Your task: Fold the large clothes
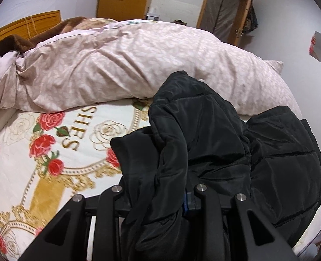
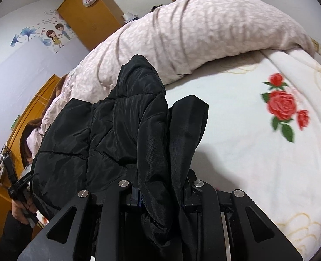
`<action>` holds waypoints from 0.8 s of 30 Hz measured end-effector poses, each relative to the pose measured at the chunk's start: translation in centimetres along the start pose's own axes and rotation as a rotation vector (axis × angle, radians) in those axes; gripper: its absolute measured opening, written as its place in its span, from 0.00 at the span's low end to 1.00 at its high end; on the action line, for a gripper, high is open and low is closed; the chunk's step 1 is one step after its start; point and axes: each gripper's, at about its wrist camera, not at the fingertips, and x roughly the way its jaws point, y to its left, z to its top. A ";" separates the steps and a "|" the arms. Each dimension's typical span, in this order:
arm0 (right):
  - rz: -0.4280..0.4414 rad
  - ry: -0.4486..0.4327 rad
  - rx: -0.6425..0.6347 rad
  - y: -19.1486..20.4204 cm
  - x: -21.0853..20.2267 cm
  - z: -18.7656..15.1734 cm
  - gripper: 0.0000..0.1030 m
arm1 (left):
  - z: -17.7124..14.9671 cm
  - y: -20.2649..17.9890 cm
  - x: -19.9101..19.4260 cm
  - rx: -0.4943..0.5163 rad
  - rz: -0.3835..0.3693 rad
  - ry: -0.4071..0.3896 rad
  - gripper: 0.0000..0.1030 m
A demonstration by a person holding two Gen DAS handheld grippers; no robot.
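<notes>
A black quilted puffer jacket (image 1: 214,134) is held up above the bed. My left gripper (image 1: 160,198) is shut on its edge, with black fabric bunched between the jaws and draped over them. In the right wrist view the same jacket (image 2: 108,130) hangs in front of the camera, and my right gripper (image 2: 160,193) is shut on another part of its edge. The fingertips of both grippers are hidden by the fabric. The other gripper and the hand holding it show at the lower left of the right wrist view (image 2: 19,187).
The bed carries a white blanket with red roses and gold trim (image 1: 51,152), also in the right wrist view (image 2: 258,141). A bulky pink duvet (image 1: 127,65) lies heaped across the far side. Wooden wardrobes (image 2: 88,15) and a doorway (image 1: 223,10) stand beyond.
</notes>
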 end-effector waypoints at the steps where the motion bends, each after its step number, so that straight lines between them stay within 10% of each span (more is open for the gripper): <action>1: 0.007 0.005 -0.005 0.7 0.7 0.2 0.22 | 0.3 0.8 0.2 -0.006 0.007 -0.001 0.30; 17: -0.034 0.146 -0.030 4.0 14.1 -0.1 0.24 | 1.0 10.4 8.6 -0.090 0.103 0.040 0.31; 24: -0.085 0.185 -0.014 2.1 15.6 -1.1 0.45 | -2.6 12.8 11.6 -0.181 0.113 0.087 0.44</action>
